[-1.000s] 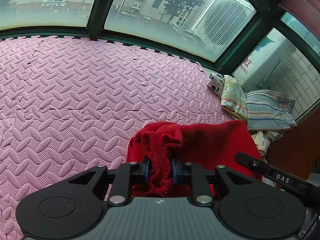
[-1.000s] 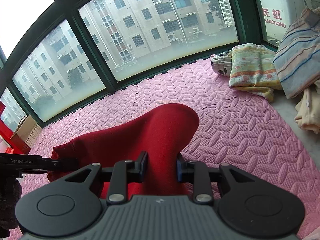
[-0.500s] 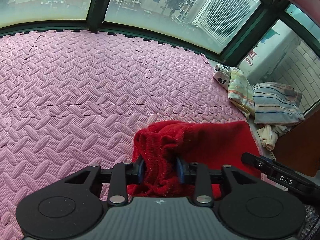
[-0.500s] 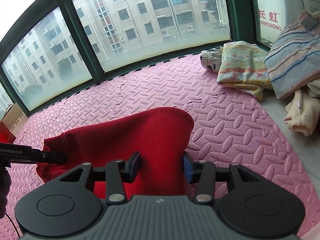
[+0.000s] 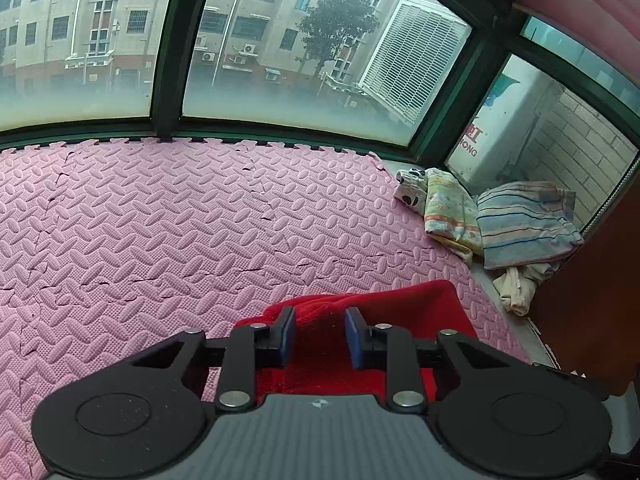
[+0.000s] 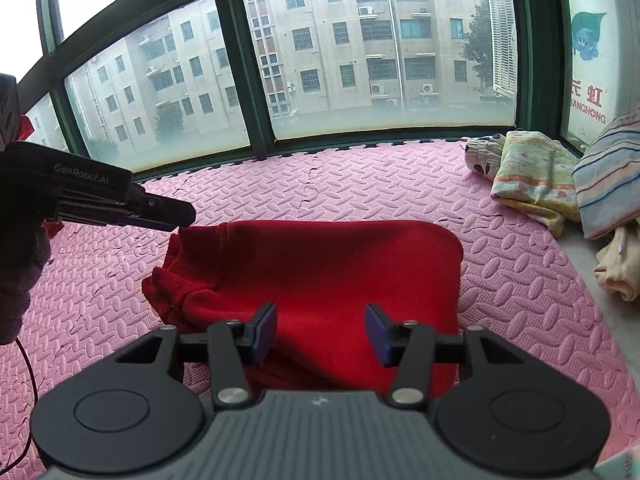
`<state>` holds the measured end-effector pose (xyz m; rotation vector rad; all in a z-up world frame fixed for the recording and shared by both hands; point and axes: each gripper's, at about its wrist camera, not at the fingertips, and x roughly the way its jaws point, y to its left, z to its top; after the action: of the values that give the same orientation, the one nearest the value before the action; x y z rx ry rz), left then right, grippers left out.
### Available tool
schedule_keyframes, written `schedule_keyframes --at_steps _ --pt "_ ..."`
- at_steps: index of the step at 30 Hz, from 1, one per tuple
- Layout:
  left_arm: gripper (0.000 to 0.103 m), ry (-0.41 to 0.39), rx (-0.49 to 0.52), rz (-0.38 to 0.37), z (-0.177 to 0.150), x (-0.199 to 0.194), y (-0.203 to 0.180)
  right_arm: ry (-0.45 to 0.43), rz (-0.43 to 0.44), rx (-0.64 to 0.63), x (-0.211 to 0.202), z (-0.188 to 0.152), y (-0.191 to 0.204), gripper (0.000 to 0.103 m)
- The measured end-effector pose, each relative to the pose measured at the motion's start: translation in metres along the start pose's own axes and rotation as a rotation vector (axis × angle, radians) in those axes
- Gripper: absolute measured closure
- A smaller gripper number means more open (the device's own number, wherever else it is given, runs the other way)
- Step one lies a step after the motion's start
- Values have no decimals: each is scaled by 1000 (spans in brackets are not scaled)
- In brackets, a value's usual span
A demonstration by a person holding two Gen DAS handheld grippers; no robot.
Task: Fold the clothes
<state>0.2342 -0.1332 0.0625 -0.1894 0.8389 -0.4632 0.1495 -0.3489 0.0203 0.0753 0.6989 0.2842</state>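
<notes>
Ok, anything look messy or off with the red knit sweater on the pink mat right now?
The folded red knit sweater lies mostly flat on the pink foam mat, but its left edge is bunched and rumpled, not squared. Both grippers are open above it. Some mat tile seams gape.

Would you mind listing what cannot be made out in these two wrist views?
- Red garment: its near edge is hidden behind the right gripper in the right wrist view.
- Striped cloth: cut off by the right edge there.
- Left wrist view: the left gripper covers the garment's near part.
</notes>
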Motion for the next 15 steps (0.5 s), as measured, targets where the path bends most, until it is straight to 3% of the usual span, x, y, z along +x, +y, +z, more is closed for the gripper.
schedule_keyframes --at_steps 2,3,15 --pt "80 9 23 -22 -2 5 -7 3 0 -17 5 -5 8 58" --pt "82 17 32 -25 -3 10 -10 10 8 -21 7 -6 10 64" --pt "89 103 -41 16 -4 57 11 60 57 -129 23 -23 36 66"
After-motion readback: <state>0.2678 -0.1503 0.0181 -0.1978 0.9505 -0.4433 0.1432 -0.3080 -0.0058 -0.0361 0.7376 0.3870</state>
